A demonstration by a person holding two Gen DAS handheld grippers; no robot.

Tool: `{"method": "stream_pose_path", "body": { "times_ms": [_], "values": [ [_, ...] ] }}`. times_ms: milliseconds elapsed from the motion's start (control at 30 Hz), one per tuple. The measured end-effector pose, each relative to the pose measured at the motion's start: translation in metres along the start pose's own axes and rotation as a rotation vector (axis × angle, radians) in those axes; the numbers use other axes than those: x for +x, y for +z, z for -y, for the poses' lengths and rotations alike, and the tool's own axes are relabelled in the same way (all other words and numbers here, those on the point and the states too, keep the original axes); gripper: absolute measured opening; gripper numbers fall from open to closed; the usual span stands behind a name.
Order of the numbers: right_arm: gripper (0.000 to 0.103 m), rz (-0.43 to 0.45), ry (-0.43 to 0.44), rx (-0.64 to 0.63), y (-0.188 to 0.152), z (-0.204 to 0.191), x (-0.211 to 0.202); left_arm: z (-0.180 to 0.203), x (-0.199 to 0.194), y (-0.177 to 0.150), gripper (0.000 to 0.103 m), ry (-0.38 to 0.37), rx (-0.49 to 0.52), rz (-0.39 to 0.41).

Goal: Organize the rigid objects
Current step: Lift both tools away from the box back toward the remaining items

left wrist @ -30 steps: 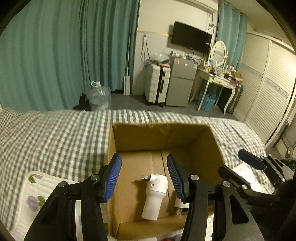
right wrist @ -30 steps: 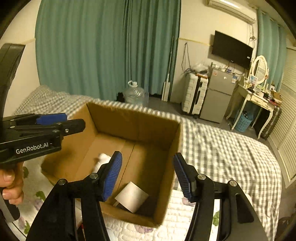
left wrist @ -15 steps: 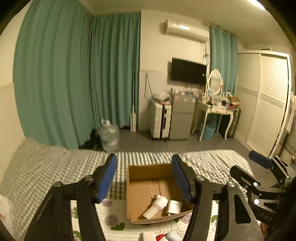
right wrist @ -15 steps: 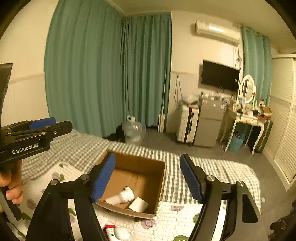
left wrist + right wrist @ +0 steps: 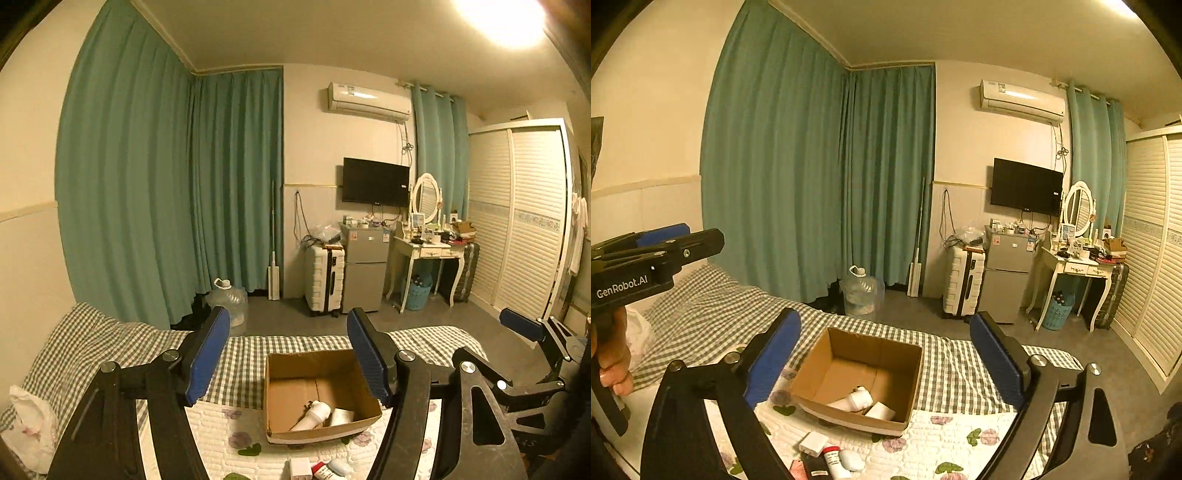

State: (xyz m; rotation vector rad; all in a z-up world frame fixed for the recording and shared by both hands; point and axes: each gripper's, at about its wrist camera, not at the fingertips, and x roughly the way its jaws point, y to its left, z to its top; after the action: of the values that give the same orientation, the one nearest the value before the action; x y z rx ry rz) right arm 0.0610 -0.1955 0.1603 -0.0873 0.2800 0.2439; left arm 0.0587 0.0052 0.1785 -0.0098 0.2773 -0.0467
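Both tools are held high above the bed, looking out across the room rather than down, a stance that gives a wide view of what remains to be sorted. The left gripper has its jaws spread wide with nothing between them, and the right gripper is likewise fully parted and empty. The cardboard box sits open on the flowered quilt, where both hands can reach it. Inside it lie a white bottle on its side and a white roll just beside it, both resting on the box floor toward the near wall. In front of the box, loose on the quilt, are a small white block, a tube with a red cap and a pale rounded piece, clustered close together; these look like the items yet to be put away. With both tools free, the likely next step is to lower one toward that cluster, though the pieces lie close enough that a wide grip could nudge a neighbour.
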Motion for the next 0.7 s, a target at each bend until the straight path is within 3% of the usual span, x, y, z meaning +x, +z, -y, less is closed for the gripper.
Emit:
{"method": "stream_pose_path", "body": {
  "times_ms": [133, 300, 700],
  "values": [
    [0.099, 0.006, 0.008, -0.018, -0.009, -0.006, -0.013, -0.004, -0.005, -0.011, 0.069, 0.014, -0.026, 0.01],
    [0.1, 0.006, 0.025, -0.011, -0.024, -0.01, -0.015, -0.006, 0.004, -0.036, 0.069, 0.019, -0.023, -0.038],
    [0.102, -0.106, 0.066, -0.018, -0.089, -0.01, 0.041, -0.009, 0.065, -0.108, 0.069, 0.02, -0.015, -0.179]
  ]
}}
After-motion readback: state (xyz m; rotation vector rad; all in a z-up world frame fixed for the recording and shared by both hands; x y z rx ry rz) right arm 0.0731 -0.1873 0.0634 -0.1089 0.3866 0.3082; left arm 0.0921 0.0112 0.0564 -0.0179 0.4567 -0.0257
